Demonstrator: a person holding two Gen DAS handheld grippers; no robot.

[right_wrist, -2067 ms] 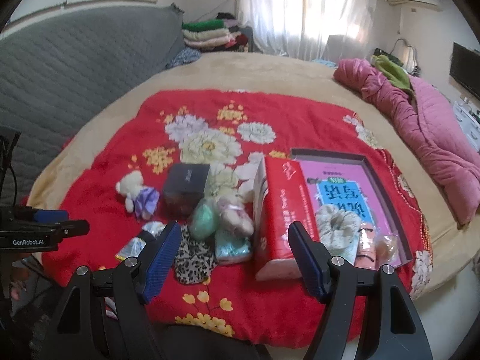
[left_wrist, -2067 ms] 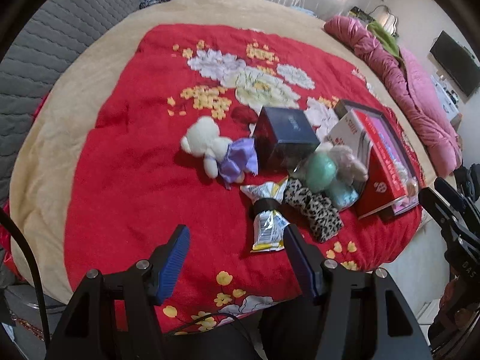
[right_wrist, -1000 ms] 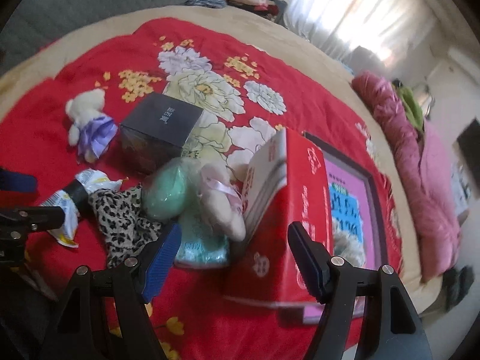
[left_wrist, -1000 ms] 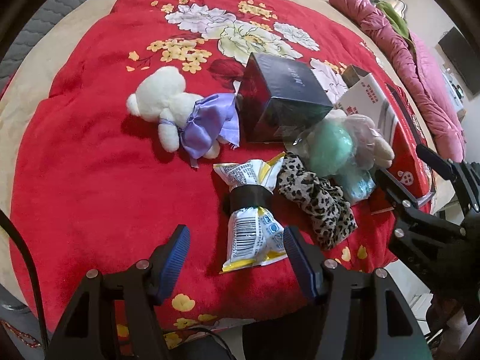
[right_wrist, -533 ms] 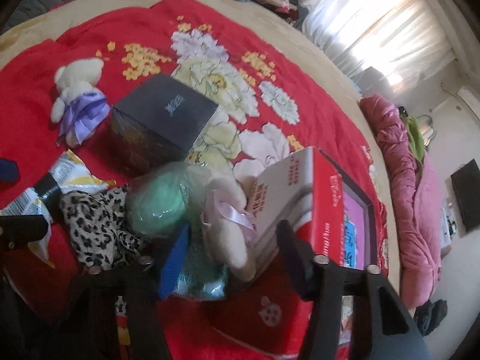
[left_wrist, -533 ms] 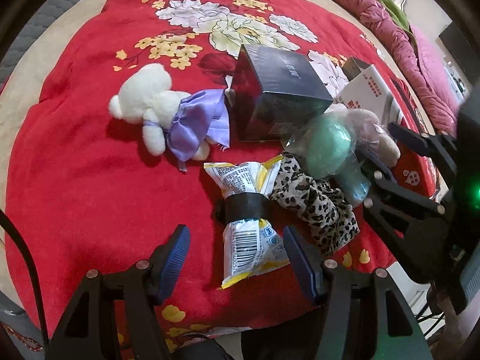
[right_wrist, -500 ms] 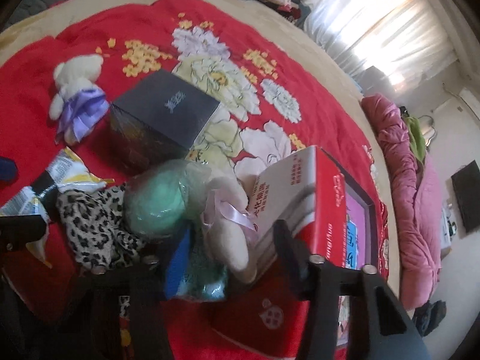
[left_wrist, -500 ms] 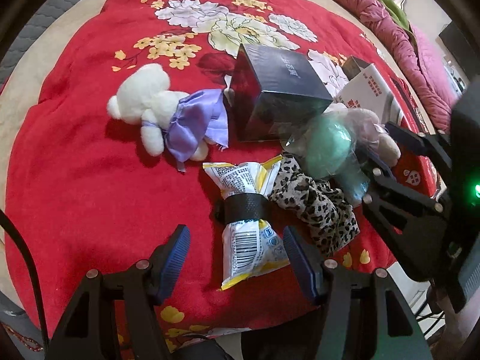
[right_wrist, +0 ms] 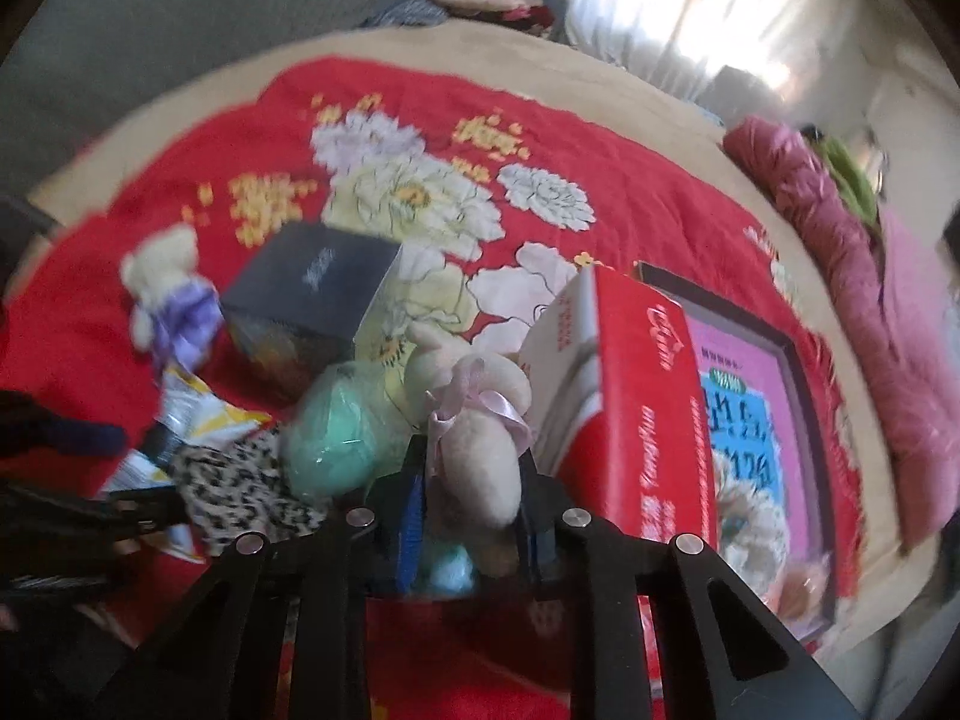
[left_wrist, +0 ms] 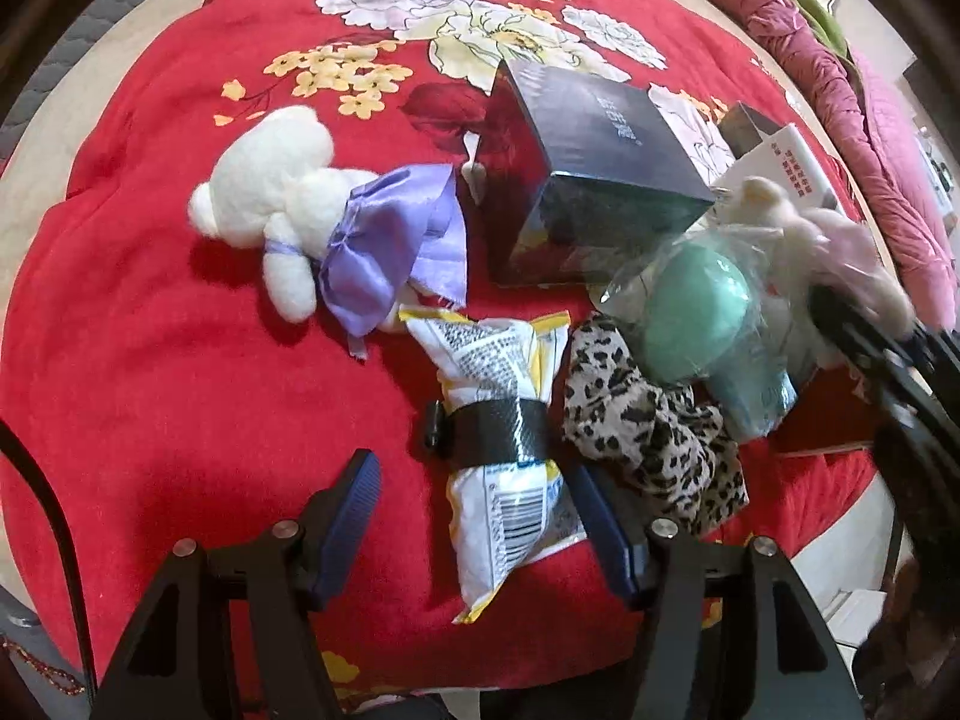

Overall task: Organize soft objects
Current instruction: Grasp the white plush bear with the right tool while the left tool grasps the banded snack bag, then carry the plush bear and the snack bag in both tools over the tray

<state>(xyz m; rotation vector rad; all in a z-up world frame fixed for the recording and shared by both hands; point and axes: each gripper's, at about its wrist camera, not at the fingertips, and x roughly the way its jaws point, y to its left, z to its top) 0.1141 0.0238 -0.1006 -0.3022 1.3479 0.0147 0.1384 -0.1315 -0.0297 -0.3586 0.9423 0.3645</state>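
Note:
My right gripper (right_wrist: 471, 510) is shut on a cream plush toy with a pink ribbon (right_wrist: 480, 420), which also shows in the left wrist view (left_wrist: 804, 234). A mint-green soft ball in clear wrap (left_wrist: 690, 312) lies beside the plush toy (right_wrist: 336, 426). A leopard-print cloth (left_wrist: 648, 426) lies in front of it. A white teddy in a purple dress (left_wrist: 318, 222) lies at the left. My left gripper (left_wrist: 480, 516) is open over a snack packet with a black band (left_wrist: 504, 420).
A dark box (left_wrist: 588, 180) stands behind the toys. A red and white carton (right_wrist: 636, 396) stands to the right of the plush, beside a framed pink board (right_wrist: 744, 408). All lie on a red floral blanket (left_wrist: 150, 360). A pink quilt (right_wrist: 840, 252) lies far right.
My right gripper has moved in and closed on the cream plush toy. My left gripper has dropped closer to the snack packet and stayed open.

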